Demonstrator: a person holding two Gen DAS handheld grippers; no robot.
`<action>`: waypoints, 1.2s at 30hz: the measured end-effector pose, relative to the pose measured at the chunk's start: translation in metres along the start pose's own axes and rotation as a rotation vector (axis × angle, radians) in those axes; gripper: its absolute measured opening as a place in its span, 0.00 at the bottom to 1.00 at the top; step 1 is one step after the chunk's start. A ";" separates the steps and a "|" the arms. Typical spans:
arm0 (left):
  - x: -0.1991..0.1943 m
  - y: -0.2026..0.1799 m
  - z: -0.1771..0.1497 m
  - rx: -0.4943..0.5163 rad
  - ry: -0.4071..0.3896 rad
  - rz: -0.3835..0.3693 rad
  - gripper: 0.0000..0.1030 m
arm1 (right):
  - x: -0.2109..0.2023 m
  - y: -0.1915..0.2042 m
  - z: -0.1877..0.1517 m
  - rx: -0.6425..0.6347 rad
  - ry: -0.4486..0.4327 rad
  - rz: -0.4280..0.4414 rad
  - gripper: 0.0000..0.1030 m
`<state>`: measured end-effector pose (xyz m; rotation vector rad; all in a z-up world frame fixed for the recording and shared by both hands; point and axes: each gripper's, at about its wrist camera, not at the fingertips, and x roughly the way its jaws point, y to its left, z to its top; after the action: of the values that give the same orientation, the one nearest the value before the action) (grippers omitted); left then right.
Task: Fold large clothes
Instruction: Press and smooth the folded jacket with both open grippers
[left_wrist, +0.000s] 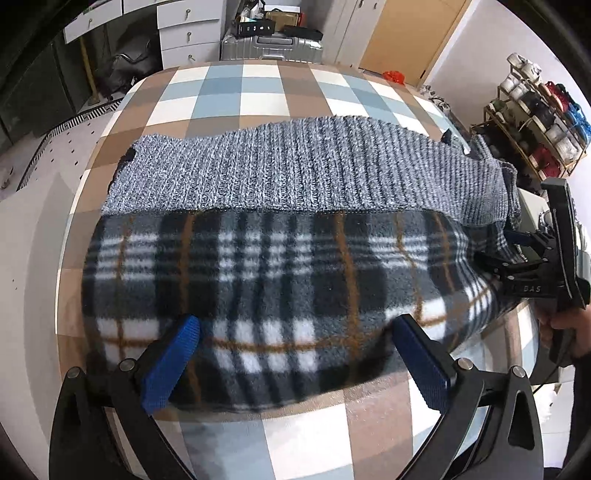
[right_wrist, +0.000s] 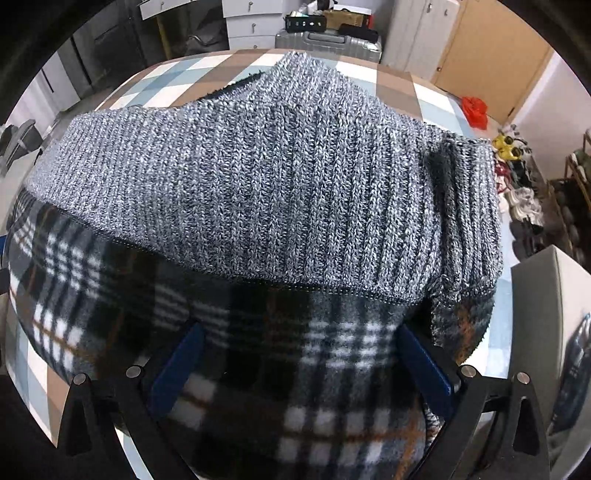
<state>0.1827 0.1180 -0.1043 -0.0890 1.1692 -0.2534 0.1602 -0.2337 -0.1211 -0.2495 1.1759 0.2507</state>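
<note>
Checked tablecloth (left_wrist: 258, 99) under the garment (left_wrist: 280, 266); suitcase (left_wrist: 271, 48), drawers (left_wrist: 186, 31) behind.

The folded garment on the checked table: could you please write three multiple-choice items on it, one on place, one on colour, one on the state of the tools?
1. Where does the grey knit layer lie relative to the plaid fleece?
A. beyond it, toward the table's far edge
B. on the floor
C. on the suitcase

2. Which thin line colour runs through the plaid fleece?
A. green
B. orange-brown
C. pink

3. How do the left tool and right tool stand?
A. both shut on cloth
B. one shut
C. both open

Key: 1 A, the knit lies past the fleece on the checked table; 2 B, orange-brown lines cross the black and white; 3 C, each view shows wide-spread blue pads.
</note>
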 end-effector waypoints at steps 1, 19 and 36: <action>0.002 0.000 0.000 0.004 0.006 0.002 0.99 | 0.001 -0.002 0.001 -0.001 0.002 0.003 1.00; -0.031 -0.028 -0.001 0.076 -0.019 0.041 0.99 | -0.075 -0.056 0.046 0.173 -0.171 0.082 1.00; 0.015 -0.013 0.026 0.097 0.056 0.006 0.99 | 0.033 -0.076 0.066 0.195 -0.005 0.155 1.00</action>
<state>0.2100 0.1005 -0.1057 0.0066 1.2105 -0.3087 0.2544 -0.2820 -0.1236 0.0138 1.2069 0.2700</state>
